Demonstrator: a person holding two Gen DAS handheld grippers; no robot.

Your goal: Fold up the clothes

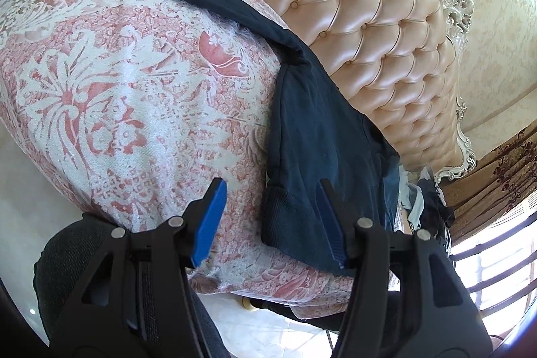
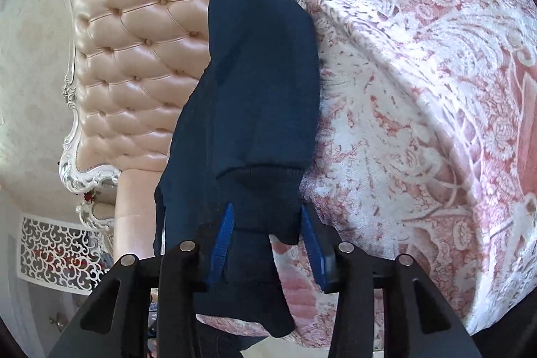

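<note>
Navy knit garment lies on bed's pink-and-white floral bedspread, beside tufted peach headboard. Left claw open, empty. Right claw open, straddling ribbed cuff, apparently not yet pinching. Advice: grip cuff squarely before folding. Only left view shows long sleeve.

bedspread left of garment bare, headboard behind
</note>
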